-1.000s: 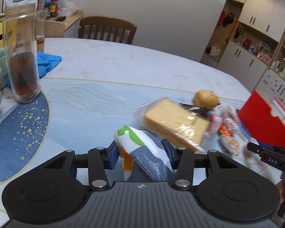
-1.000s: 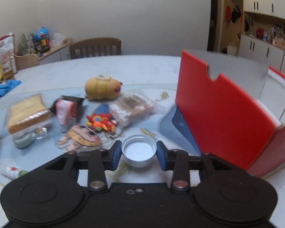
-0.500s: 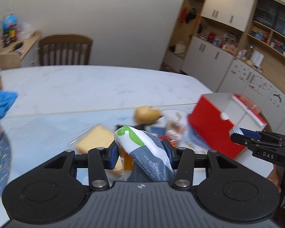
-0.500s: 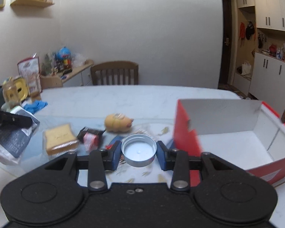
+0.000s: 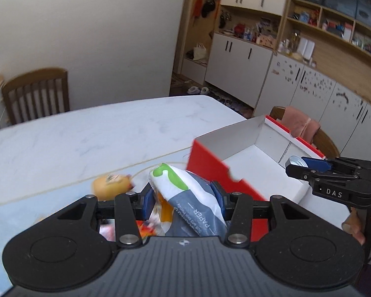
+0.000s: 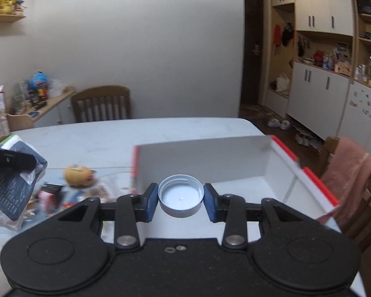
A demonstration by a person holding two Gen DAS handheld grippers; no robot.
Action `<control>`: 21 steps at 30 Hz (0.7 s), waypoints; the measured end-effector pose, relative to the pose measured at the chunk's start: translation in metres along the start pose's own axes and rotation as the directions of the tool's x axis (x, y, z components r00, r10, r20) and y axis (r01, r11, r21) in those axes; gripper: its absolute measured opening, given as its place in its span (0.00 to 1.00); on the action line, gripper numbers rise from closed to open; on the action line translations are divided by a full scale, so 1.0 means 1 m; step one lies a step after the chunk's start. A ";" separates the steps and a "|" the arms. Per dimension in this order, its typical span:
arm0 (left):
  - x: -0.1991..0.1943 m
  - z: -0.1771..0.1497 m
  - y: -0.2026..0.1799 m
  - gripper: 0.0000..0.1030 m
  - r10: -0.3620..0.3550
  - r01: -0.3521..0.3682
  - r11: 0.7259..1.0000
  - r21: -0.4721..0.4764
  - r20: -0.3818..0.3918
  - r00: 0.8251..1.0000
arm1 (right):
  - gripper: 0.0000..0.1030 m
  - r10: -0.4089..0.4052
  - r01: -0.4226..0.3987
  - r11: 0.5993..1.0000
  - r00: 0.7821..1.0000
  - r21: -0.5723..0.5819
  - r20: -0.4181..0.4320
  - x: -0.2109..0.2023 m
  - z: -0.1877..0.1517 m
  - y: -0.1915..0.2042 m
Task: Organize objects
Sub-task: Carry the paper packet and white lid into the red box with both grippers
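While both loads hung over the table, the left gripper (image 5: 184, 201) clamped a tissue pack (image 5: 188, 198) beside the red box (image 5: 210, 165); the right gripper (image 6: 180, 199) pinched a jar lid (image 6: 180, 198) above its white interior. Step: transfer. Next, likely: lower inside, release 2 items.

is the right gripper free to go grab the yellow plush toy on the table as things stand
Probably not yet. The right gripper is shut on a metal lid above the open red box, so its fingers are occupied. The yellow plush toy lies uncovered beside the box, reachable once the lid is dropped.
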State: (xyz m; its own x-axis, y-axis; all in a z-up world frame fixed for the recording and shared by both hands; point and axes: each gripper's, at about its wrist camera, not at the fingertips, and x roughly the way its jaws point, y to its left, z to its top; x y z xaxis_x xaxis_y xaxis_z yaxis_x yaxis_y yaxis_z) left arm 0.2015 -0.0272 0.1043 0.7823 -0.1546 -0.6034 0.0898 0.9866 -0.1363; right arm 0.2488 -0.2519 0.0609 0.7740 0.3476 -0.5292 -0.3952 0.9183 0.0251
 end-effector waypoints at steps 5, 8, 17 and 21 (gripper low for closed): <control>0.042 0.024 -0.042 0.44 -0.024 0.024 0.999 0.041 -0.017 1.000 | 0.37 -0.056 0.056 0.998 0.998 -0.008 -0.038 0.019 -0.001 -0.030; 0.064 0.039 -0.067 0.44 -0.041 0.042 0.997 0.068 -0.007 0.999 | 0.37 -0.076 0.075 0.997 0.996 -0.028 -0.055 0.030 -0.002 -0.042; 0.151 0.061 -0.129 0.44 -0.038 0.047 0.989 0.143 -0.066 0.997 | 0.37 -0.078 0.068 0.994 0.989 -0.086 -0.127 0.067 -0.005 -0.067; 0.188 0.058 -0.136 0.44 -0.015 0.038 0.988 0.149 -0.147 0.989 | 0.37 -0.071 0.049 0.991 0.980 -0.122 -0.186 0.091 -0.005 -0.073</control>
State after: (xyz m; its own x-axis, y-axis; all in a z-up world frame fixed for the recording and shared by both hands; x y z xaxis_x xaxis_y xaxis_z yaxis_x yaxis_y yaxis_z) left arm 0.3721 -0.1876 0.0551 0.6818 -0.1759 -0.7101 0.2099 0.9769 -0.0404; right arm 0.3452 -0.2883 0.0067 0.6949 0.2399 -0.6779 -0.4140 0.9043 -0.1043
